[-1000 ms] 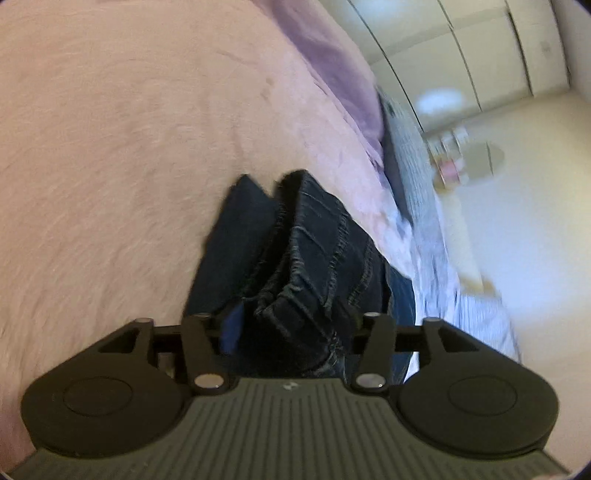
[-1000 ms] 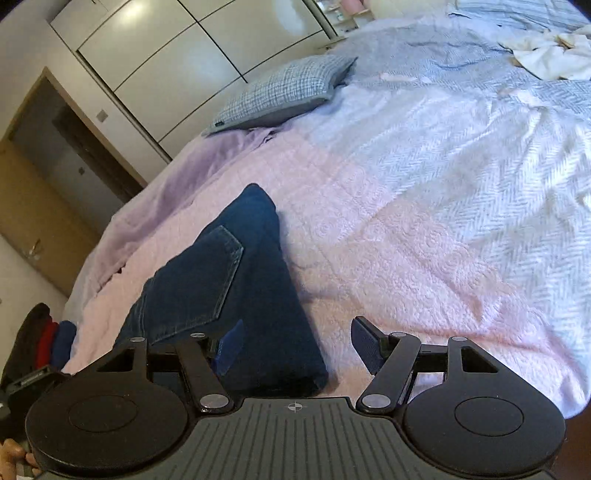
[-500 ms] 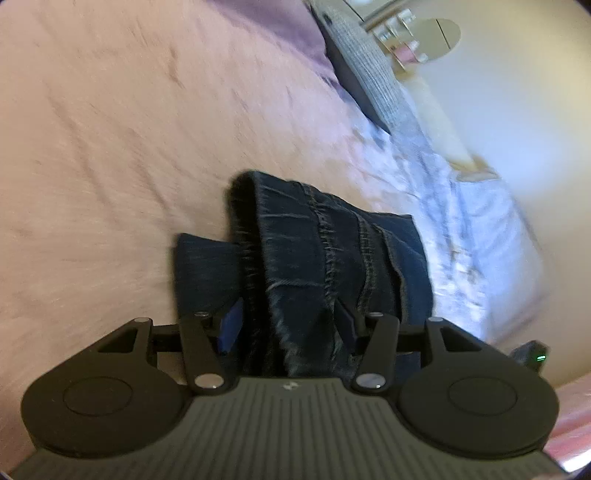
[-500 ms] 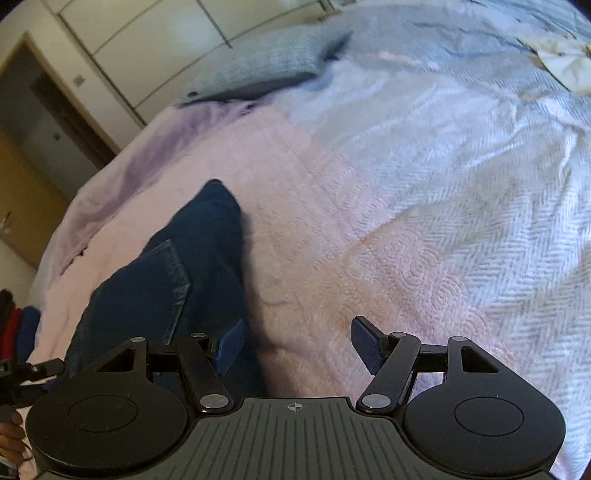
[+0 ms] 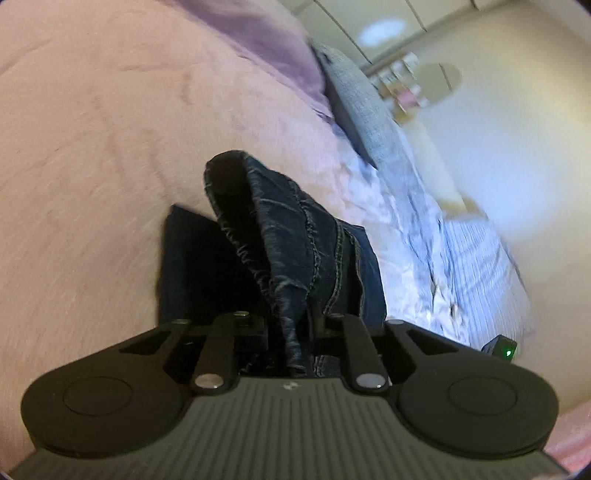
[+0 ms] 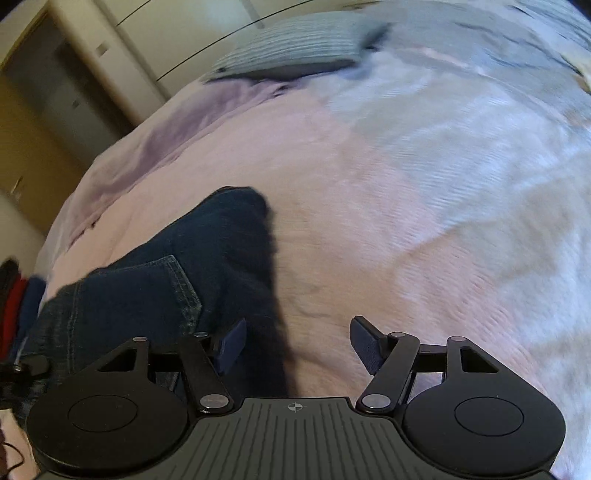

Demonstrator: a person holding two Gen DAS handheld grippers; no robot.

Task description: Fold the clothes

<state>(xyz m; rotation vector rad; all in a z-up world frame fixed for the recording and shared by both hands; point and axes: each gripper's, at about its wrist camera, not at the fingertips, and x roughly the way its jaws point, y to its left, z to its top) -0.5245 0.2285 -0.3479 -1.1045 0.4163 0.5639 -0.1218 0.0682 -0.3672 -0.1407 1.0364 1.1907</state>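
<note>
Dark blue jeans (image 5: 295, 236) lie folded on a pink bedspread (image 5: 92, 166). My left gripper (image 5: 291, 325) is shut on a bunched edge of the jeans, and the cloth rises between the fingers. In the right wrist view the jeans (image 6: 177, 273) lie at the lower left with a back pocket showing. My right gripper (image 6: 299, 343) is open and empty, its left finger (image 6: 231, 345) just over the jeans' edge and its right finger over the pink bedspread (image 6: 369, 240).
A grey-blue pillow (image 6: 295, 40) and a purple cloth (image 6: 177, 122) lie at the head of the bed. A light blue-white cover (image 6: 498, 129) fills the right side. Wardrobe doors (image 6: 166, 33) stand behind. Red and dark clothes (image 6: 13, 295) sit at the far left.
My left gripper has closed tighter on the jeans' edge and swung with it. My right gripper stayed open and shifted right along the jeans, with the view tilting.
</note>
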